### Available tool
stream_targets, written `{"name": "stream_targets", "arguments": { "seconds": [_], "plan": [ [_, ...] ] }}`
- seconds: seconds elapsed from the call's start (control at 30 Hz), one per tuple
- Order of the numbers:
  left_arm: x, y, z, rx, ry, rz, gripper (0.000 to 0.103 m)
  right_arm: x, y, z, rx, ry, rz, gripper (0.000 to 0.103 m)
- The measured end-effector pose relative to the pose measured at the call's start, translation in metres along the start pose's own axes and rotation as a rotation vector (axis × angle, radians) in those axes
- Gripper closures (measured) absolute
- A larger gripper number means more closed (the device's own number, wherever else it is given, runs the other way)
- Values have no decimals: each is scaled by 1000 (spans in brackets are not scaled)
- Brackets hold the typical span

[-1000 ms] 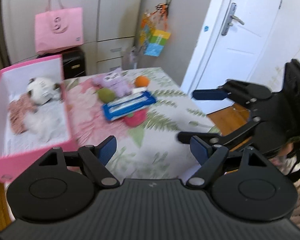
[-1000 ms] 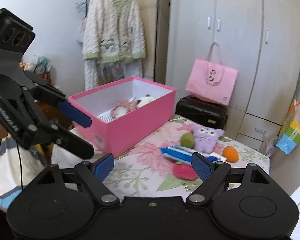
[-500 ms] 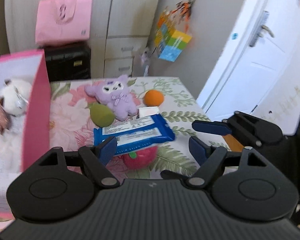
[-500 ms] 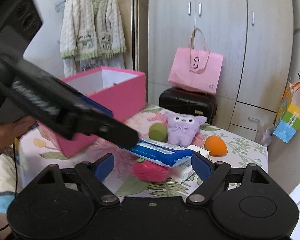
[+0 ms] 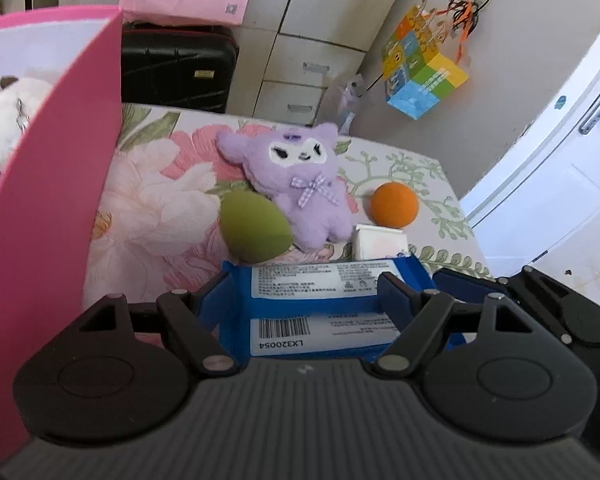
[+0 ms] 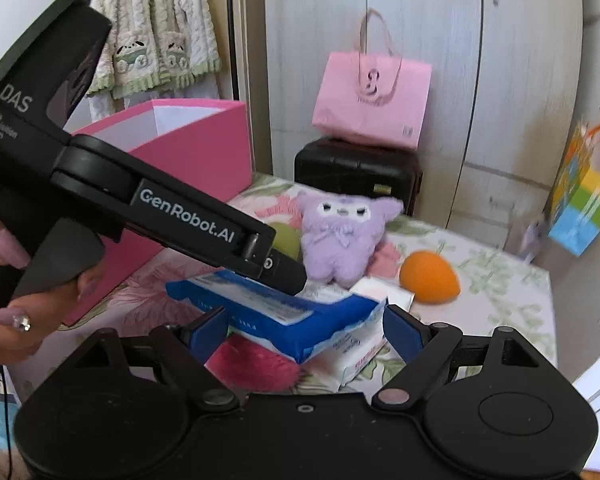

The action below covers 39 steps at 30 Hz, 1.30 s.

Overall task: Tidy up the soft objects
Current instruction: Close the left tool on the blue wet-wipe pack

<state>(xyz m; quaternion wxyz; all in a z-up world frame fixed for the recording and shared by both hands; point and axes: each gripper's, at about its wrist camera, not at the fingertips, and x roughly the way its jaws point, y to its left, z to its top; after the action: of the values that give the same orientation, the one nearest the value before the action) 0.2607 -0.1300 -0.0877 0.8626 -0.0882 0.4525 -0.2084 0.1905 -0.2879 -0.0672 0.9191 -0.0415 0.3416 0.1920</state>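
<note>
A blue wipes pack (image 5: 320, 304) lies on the floral table, also in the right wrist view (image 6: 284, 320). My left gripper (image 5: 304, 296) is open with its jaws on either side of the pack. My right gripper (image 6: 304, 332) is open, with the pack's near end and a red plush (image 6: 256, 364) between its jaws. Beyond lie a purple plush (image 5: 300, 184) (image 6: 340, 236), a green sponge (image 5: 254, 226), an orange sponge (image 5: 394, 204) (image 6: 430, 278) and a white tissue pack (image 6: 360, 356). The pink box (image 5: 60, 200) (image 6: 188, 152) holds a white plush (image 5: 8, 120).
A black suitcase (image 5: 176, 68) with a pink bag (image 6: 372, 96) on it stands behind the table. A colourful bag (image 5: 424, 64) hangs on the wall to the right. The white door (image 5: 560, 184) is right of the table edge.
Both grippers have moved forward and down to the blue wipes pack, which now lies between their open jaws. The left gripper has crossed in front of the right wrist camera.
</note>
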Motion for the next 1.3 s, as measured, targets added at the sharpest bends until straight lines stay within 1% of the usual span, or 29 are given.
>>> {"name": "stream_targets", "arguments": {
  "seconds": [0.1,0.17,0.23,0.33,0.4,0.47,0.5,0.57,0.63,0.7,0.73,0.93,1.07,1.17,1.3],
  "plan": [
    [3,1,-1,-9,-25,50,24,6,-4,-1,40,26,34,16],
    [4,5,-2,-23,-21,53,21,9,-5,-1,39,39,37,16],
    [5,9,-3,-52,-13,50,16,10,-3,-1,23,49,39,16],
    [7,14,-4,-92,-5,60,10,10,0,1,-4,53,28,16],
    [8,16,-5,-119,9,30,10,9,0,3,-13,49,20,16],
    [11,17,-7,-143,11,-1,10,10,-2,4,8,50,32,18],
    [10,17,-7,-142,4,-2,10,12,-3,5,20,58,46,19],
    [10,16,-9,-146,-3,-18,13,14,-5,5,39,63,66,25],
    [10,16,-11,-146,-5,-36,20,14,-5,4,51,63,73,26],
    [8,13,-12,-121,-14,-40,28,15,-5,4,58,63,72,28],
    [8,12,-13,-112,-16,-39,29,15,-5,3,58,64,72,29],
    [1,4,-15,-52,-40,-34,32,15,0,3,39,66,56,29],
    [-6,-1,-18,-11,-49,-26,32,12,4,2,33,62,50,34],
    [-13,-6,-21,19,-59,-14,32,9,8,1,33,57,44,35],
    [-23,-17,-24,62,-79,-2,33,3,14,2,16,48,10,35]
  ]
}}
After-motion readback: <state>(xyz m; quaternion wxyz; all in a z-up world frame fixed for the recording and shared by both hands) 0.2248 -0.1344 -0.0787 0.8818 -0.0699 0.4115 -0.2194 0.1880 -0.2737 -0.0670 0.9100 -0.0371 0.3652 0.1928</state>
